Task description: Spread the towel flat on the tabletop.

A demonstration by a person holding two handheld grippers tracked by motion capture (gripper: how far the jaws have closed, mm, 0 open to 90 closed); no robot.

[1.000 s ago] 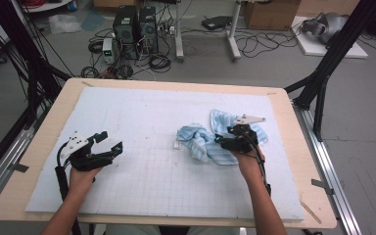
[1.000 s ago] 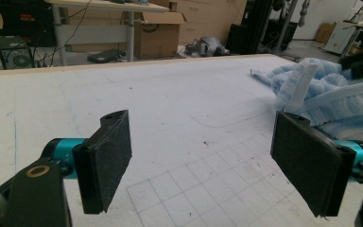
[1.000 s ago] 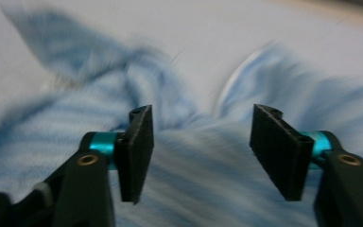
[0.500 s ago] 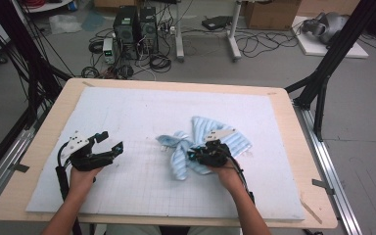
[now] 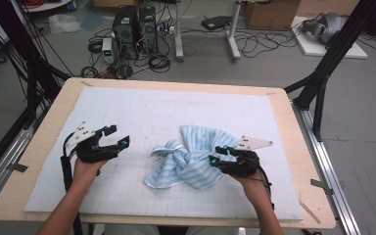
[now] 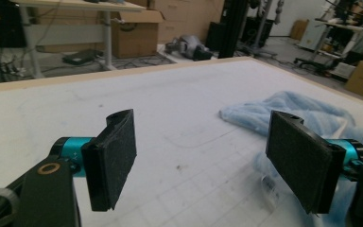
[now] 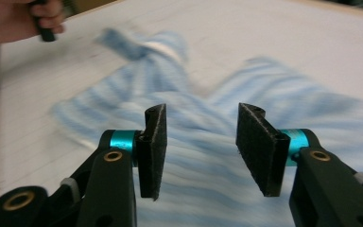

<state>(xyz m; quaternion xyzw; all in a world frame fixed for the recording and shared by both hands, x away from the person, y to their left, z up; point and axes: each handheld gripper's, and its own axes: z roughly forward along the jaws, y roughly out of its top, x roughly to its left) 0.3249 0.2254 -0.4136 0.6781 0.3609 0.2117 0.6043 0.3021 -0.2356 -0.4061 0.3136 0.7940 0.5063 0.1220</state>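
Observation:
A light blue striped cloth (image 5: 188,159) lies crumpled in the middle of the white mat (image 5: 176,107). My right gripper (image 5: 216,154) sits at the cloth's right edge, pointing left. Its jaws have just been opening. In the right gripper view the right gripper (image 7: 203,146) stands open, with the blurred cloth (image 7: 208,118) beneath the gap and not pinched. My left gripper (image 5: 118,136) hovers left of the cloth, a short way from it. Its jaws have just been closing a little, but the left gripper (image 6: 205,161) is still wide open with nothing between its jaws. The cloth (image 6: 302,111) shows past its right pad.
The mat covers a wooden table (image 5: 296,147). A black frame strut (image 5: 323,73) rises at the right rear corner. Computers and cables (image 5: 132,29) lie on the floor beyond the far edge. Bare mat surrounds the cloth on all sides.
The right gripper dragged the cloth from the right part of the mat leftward to the middle, then let go and opened. The left gripper rose slightly.

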